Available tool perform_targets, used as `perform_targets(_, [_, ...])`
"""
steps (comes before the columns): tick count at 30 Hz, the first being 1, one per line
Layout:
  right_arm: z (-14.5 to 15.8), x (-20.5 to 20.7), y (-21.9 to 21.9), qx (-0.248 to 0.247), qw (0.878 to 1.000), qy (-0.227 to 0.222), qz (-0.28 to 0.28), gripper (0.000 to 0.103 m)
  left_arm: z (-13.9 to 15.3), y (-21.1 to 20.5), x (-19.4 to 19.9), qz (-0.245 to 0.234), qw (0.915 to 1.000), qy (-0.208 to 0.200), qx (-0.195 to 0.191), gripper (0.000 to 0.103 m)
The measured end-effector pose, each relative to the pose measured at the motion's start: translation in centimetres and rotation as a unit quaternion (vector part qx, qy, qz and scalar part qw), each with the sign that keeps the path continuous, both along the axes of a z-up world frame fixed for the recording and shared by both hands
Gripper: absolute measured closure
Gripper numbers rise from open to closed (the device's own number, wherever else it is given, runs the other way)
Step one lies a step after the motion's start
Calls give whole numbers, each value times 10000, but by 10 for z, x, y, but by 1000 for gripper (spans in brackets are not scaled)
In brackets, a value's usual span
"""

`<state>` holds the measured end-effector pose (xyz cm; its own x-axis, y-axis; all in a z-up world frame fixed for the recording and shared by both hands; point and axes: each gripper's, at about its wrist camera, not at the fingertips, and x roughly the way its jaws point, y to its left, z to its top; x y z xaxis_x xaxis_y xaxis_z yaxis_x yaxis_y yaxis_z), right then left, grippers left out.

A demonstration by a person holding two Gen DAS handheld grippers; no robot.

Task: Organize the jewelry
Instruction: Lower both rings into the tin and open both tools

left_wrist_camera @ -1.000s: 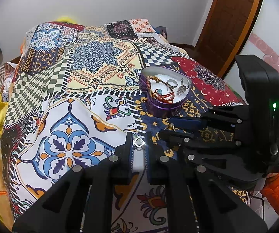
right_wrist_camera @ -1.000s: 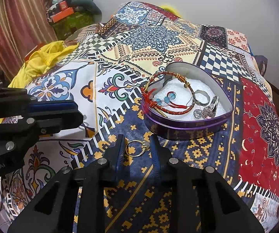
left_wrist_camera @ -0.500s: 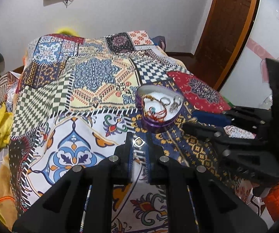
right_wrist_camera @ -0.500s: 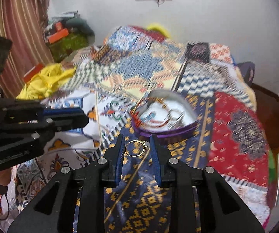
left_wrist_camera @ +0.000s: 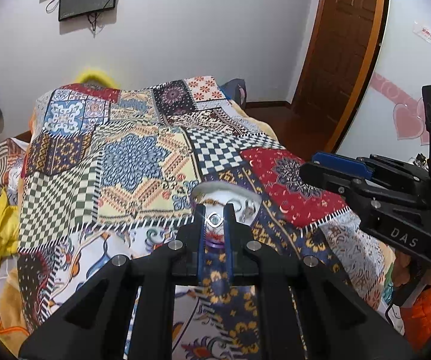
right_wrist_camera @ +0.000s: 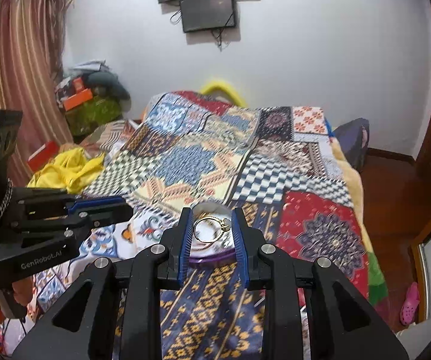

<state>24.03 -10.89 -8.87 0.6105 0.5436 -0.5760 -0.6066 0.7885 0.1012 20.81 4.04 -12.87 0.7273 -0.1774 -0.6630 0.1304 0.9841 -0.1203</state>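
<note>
My left gripper [left_wrist_camera: 214, 220] is shut on a small silver ring [left_wrist_camera: 214, 219], held high above the bed. My right gripper [right_wrist_camera: 210, 229] is shut on a gold ring with a stone [right_wrist_camera: 212, 228], also raised. The purple heart-shaped tin [left_wrist_camera: 245, 210] with white lining sits on the patchwork bedspread, partly hidden behind each gripper's fingers; its purple rim shows in the right wrist view [right_wrist_camera: 212, 260]. It holds several pieces of jewelry. The right gripper body shows in the left wrist view [left_wrist_camera: 389, 207]; the left gripper body shows in the right wrist view [right_wrist_camera: 44, 225].
The patchwork bedspread [left_wrist_camera: 131, 162] covers the bed. Yellow cloth [right_wrist_camera: 65, 168] lies at the left edge. A brown door [left_wrist_camera: 341, 54] stands to the right, a dark screen [right_wrist_camera: 207, 12] hangs on the wall, clutter [right_wrist_camera: 92, 102] piles by the curtain.
Both grippers have lifted and pulled back from the bed, each still holding its ring. The tin now looks smaller and sits behind the fingertips.
</note>
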Motion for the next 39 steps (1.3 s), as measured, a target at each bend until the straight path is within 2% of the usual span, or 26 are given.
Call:
perform_targets(7, [2, 18, -3, 141, 9998, 16, -141, 79, -7, -5, 22, -54, 10000, 44, 16, 93])
perform_targets(15, [-15, 39, 7, 196, 9991, 363, -111, 79, -40, -4, 56, -170, 9982, 538, -219, 93])
perform_targets(22, [-33, 53, 23, 100, 9976, 679, 37, 79, -55, -14, 66, -262, 9975, 657, -32, 93])
perform_targets(31, [-40, 59, 30, 2, 9963, 844, 151, 79, -61, -19, 66, -346, 9971, 668, 73, 93])
perform_targets(35, [-39, 62, 27, 50, 9952, 967, 142, 70, -58, -17, 63, -372, 9971, 666, 35, 92])
perform_targets(39, [-31, 58, 20, 134, 9958, 900, 65, 69, -46, -14, 55, -301, 9979, 571, 40, 92])
